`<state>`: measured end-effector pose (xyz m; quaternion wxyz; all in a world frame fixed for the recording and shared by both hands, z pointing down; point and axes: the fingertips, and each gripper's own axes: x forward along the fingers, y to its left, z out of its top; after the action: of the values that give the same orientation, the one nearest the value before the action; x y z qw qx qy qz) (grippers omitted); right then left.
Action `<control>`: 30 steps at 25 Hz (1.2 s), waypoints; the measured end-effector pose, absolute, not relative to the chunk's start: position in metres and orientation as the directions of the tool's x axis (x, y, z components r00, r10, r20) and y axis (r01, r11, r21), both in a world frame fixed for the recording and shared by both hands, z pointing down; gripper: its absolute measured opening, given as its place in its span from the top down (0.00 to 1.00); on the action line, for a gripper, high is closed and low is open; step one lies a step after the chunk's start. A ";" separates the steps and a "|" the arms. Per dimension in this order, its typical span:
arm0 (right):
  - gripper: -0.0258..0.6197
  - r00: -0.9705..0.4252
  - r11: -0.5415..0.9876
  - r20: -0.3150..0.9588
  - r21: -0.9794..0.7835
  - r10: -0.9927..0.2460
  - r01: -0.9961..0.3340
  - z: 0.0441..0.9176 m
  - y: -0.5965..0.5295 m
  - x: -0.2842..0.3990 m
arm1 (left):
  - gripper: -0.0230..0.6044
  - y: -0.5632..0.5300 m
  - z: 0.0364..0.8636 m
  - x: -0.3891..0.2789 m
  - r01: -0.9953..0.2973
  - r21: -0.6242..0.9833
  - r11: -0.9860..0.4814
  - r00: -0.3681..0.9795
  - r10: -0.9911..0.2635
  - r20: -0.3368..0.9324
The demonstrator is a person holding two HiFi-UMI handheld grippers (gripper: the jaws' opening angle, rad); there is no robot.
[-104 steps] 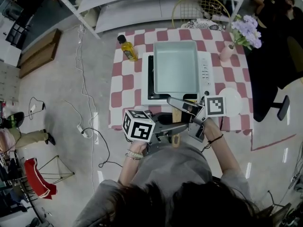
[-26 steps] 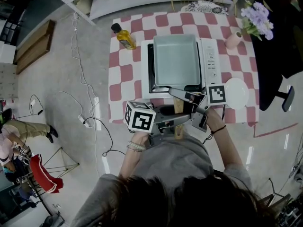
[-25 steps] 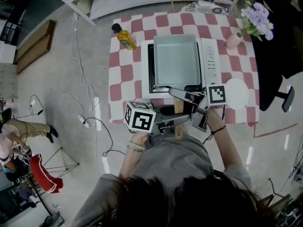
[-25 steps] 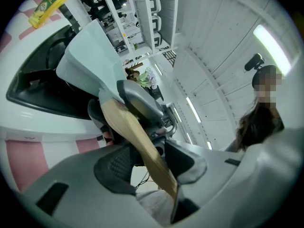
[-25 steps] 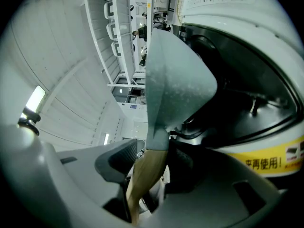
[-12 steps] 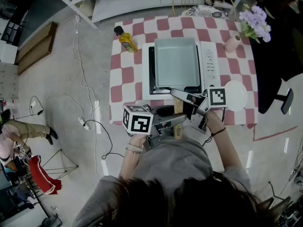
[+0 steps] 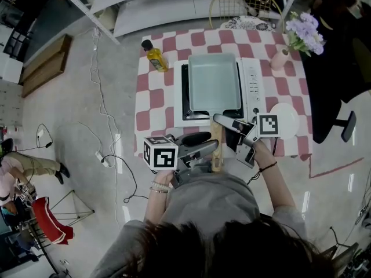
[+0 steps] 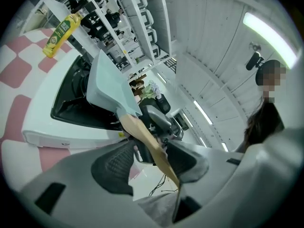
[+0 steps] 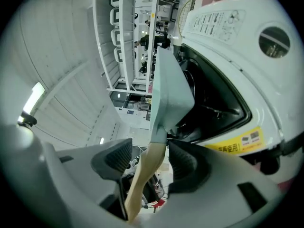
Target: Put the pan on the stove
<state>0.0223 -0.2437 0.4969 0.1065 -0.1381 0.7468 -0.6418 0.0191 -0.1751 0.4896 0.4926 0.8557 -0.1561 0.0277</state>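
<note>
Checkered counter (image 7: 152, 97) ahead, pan (image 7: 213, 83) sitting flat on stove (image 7: 253, 100). Wooden handle (image 7: 215, 148) pointing back toward the person, lengthwise between both pairs of jaws. Left gripper (image 8: 151, 163) and right gripper (image 9: 147, 161) just opening, spread wide, gripping nothing.

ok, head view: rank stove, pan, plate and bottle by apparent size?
Largest to smallest:
1. stove
2. pan, which covers most of the stove top
3. plate, partly covered, clearly smaller than the pan
4. bottle
All sit at a similar distance, so the ranking is safe.
</note>
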 end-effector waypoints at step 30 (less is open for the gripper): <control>0.89 -0.859 0.302 0.090 -0.913 -0.505 -0.273 0.471 -0.225 0.058 | 0.90 -0.168 0.465 -0.014 -0.496 0.601 -0.627 0.865 -0.414 0.283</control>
<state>0.0585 -0.2251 0.4711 0.1075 -0.2432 0.7997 -0.5383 -0.0137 -0.1678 0.4650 0.3504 0.8999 -0.2529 0.0588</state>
